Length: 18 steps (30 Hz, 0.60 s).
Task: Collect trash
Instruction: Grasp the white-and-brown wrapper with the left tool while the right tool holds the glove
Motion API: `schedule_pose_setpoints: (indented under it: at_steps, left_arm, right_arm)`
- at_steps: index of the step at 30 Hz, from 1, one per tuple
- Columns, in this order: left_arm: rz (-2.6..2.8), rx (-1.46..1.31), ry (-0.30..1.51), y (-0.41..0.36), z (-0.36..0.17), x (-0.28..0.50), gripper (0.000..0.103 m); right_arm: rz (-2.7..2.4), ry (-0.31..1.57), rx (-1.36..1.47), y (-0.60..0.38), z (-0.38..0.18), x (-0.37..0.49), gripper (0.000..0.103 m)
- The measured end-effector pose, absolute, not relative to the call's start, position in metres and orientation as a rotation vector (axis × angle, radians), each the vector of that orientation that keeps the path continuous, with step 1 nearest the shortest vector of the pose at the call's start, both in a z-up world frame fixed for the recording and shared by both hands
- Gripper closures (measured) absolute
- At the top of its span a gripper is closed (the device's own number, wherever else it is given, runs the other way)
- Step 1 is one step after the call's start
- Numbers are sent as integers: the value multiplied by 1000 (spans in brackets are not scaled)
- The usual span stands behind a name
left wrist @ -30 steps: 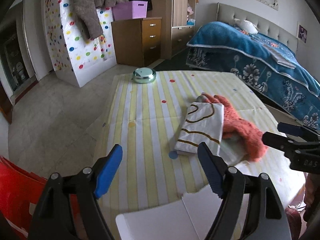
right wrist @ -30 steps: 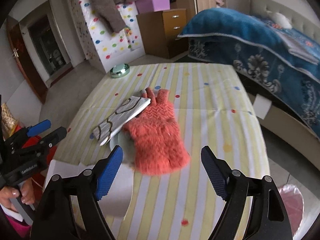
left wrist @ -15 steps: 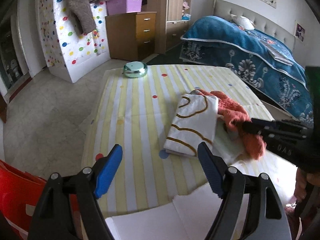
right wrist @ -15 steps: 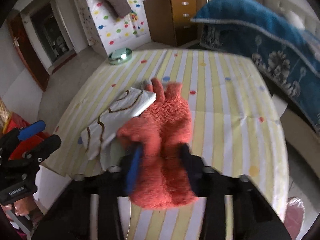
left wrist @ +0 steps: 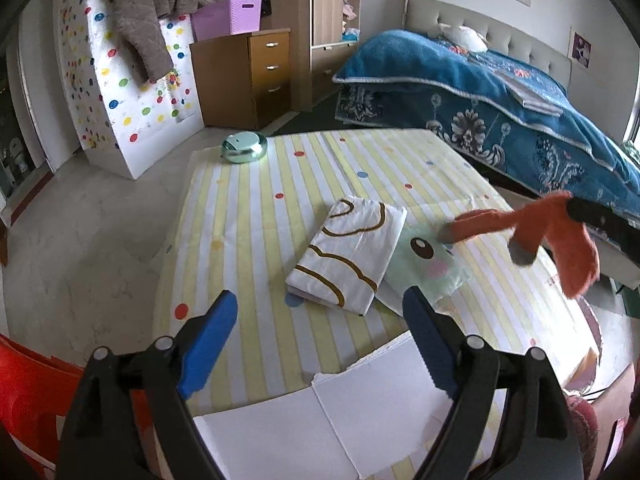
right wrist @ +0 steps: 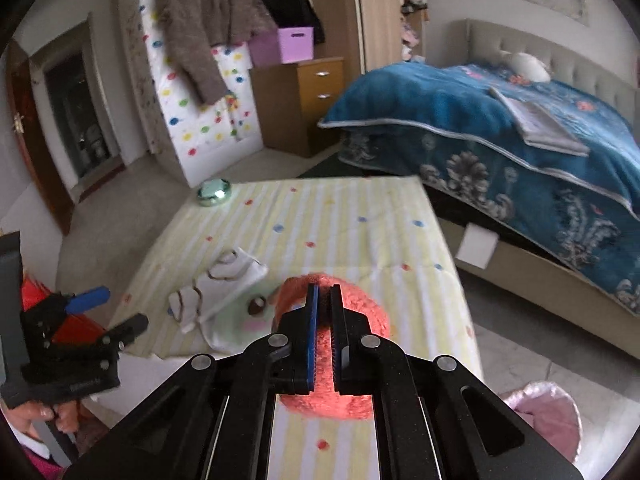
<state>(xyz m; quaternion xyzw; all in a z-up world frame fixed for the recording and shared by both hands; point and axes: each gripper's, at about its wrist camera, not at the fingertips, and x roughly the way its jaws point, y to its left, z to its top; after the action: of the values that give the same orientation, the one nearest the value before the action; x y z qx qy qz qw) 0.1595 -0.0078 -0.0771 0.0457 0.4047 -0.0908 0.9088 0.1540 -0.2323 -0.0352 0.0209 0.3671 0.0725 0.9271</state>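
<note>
My right gripper (right wrist: 325, 300) is shut on an orange knitted glove (right wrist: 360, 312) and holds it lifted above the striped table (right wrist: 340, 216). In the left wrist view the glove (left wrist: 560, 232) hangs in the air at the right, its fingers drooping toward a pale green cartoon-face item (left wrist: 428, 260). A folded white cloth with brown loops (left wrist: 348, 256) lies partly over that green item. My left gripper (left wrist: 320, 336) is open and empty above the table's near edge, over white paper sheets (left wrist: 320, 432). The left gripper also shows in the right wrist view (right wrist: 92, 312).
A shiny green round tin (left wrist: 244, 148) sits at the table's far left corner. A blue-covered bed (left wrist: 500, 92) lies close on the right. A red chair (left wrist: 32, 400) stands at the near left. A pink bag (right wrist: 548, 420) is on the floor at the right.
My right gripper closed on the orange glove and lifted it off the table to the right, uncovering the pale green cartoon-face item. My left gripper stayed open and barely moved.
</note>
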Motion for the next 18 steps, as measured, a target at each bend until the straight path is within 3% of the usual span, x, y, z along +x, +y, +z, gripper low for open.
schedule_pose_setpoints:
  at_steps: [3,11,16,18]
  left_arm:
    - [-188,119,872,-15,-92,170,22]
    - [-204,177,936,-29,-116,194,38]
    - [-215,212,956,-34,-127,204,46]
    - [-235,190,955,-33,-127,206,53]
  right_arm:
    - [158,855,44,-234,-63,157,98]
    - [210,922,55,-235,-92,166,88]
    - [223,891,38,-227,-99,162,50]
    - [234,869,57,-230,-100,162,45]
